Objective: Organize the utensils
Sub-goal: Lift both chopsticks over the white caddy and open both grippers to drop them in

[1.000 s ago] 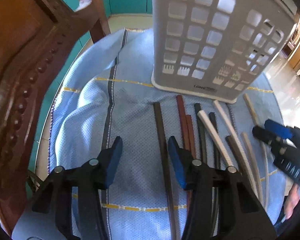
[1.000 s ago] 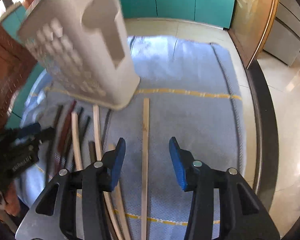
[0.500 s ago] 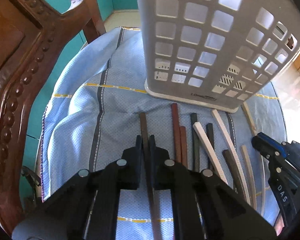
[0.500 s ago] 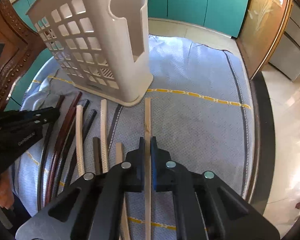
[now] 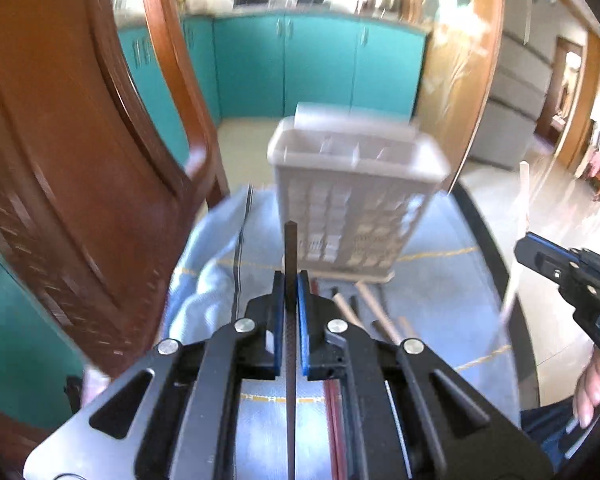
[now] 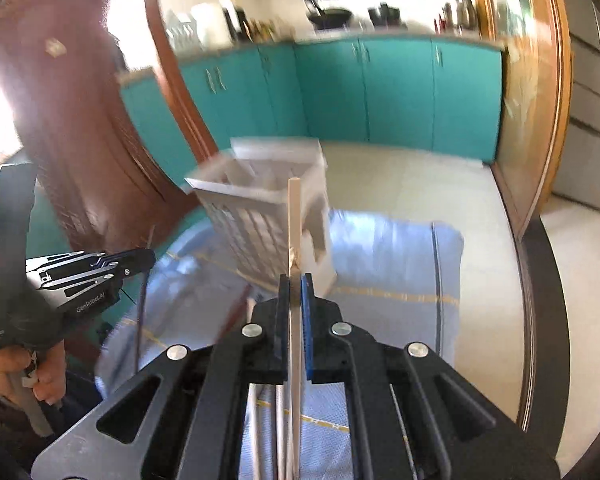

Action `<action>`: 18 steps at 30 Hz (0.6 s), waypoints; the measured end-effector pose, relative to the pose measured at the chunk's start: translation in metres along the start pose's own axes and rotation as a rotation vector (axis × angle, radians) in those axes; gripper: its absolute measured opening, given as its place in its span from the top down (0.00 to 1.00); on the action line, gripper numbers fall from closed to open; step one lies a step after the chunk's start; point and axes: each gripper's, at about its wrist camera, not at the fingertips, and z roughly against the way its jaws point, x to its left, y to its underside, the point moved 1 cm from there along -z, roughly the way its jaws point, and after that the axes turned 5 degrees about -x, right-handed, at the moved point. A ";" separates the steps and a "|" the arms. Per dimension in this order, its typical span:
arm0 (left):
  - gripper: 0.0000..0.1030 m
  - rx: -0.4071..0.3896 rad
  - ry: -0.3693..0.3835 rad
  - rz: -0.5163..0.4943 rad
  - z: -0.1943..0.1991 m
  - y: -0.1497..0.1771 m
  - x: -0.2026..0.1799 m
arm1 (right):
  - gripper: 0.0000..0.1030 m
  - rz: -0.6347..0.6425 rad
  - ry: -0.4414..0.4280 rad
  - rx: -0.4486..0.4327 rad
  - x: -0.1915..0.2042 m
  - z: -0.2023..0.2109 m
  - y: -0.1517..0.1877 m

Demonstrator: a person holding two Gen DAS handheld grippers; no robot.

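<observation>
Teal cabinets [image 5: 284, 68] are seen along the far wall, a carved wooden chair [image 5: 60, 160] at left, pale sunlit floor [image 6: 420, 176] between.

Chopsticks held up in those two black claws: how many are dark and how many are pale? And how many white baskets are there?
Dark chopstick, clamped in the left gripper: 1
Pale chopstick, clamped in the right gripper: 1
White basket: 1
Total: 3

white holder [image 5: 352, 200] | blue cloth [image 6: 396, 264] yellow-striped | teal cabinets [image 5: 284, 68]
</observation>
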 end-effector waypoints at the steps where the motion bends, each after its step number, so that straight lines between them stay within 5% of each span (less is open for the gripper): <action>1: 0.93 -0.026 0.007 0.000 0.013 -0.002 0.000 | 0.94 0.000 -0.016 -0.035 0.002 0.014 -0.008; 12: 0.93 -0.302 0.028 0.062 0.092 -0.113 0.018 | 0.94 -0.123 -0.147 -0.299 -0.001 0.043 -0.124; 18: 0.93 -0.453 0.087 0.286 0.092 -0.145 0.043 | 0.94 -0.205 -0.024 -0.417 -0.012 0.014 -0.134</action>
